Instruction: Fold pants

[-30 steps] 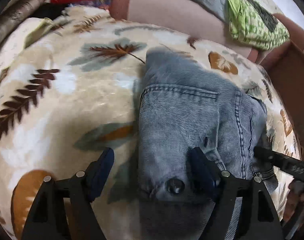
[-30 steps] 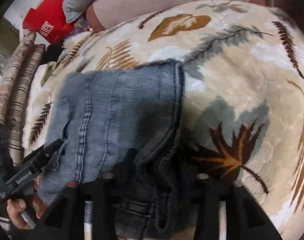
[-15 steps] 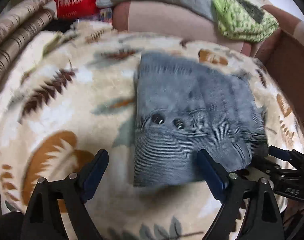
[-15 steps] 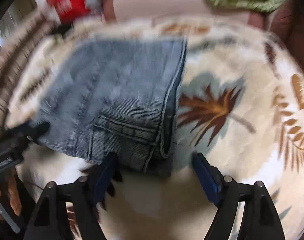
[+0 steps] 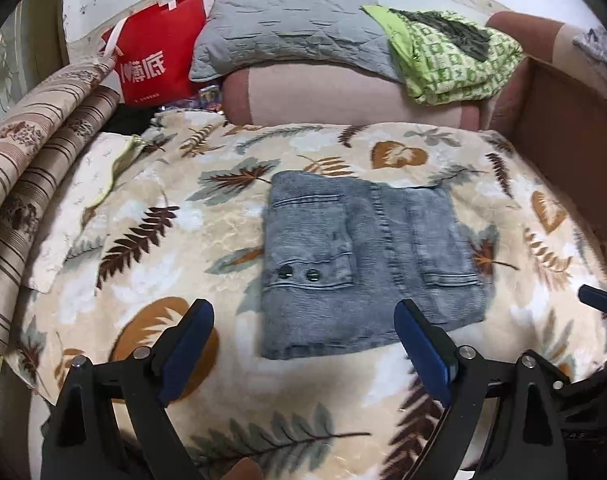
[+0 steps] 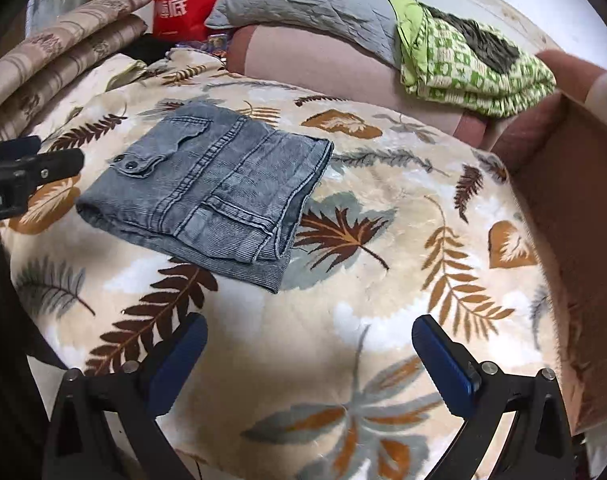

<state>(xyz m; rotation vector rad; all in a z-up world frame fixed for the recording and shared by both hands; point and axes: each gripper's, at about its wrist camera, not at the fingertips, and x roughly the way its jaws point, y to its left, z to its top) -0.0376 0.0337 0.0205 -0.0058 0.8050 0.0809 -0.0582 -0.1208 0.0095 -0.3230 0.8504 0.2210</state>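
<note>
The right hand-held gripper [image 6: 309, 356] was opening, nothing between its pads; the left hand-held gripper [image 5: 303, 344] stood wide, empty. The folded pants [image 5: 367, 264] lay on the leaf-patterned blanket [image 5: 303, 400].

The left gripper [image 5: 303, 328] is held tilted downward with its blue-padded jaws spread wide, and nothing is caught between them. The right gripper [image 6: 309, 346] is likewise pitched downward, its jaws opening at this moment with nothing between the pads. In the right wrist view the left gripper's black finger is seen at the far left, well apart from the right one's jaws; in the left wrist view a tip of the right gripper is seen at the far right.
</note>
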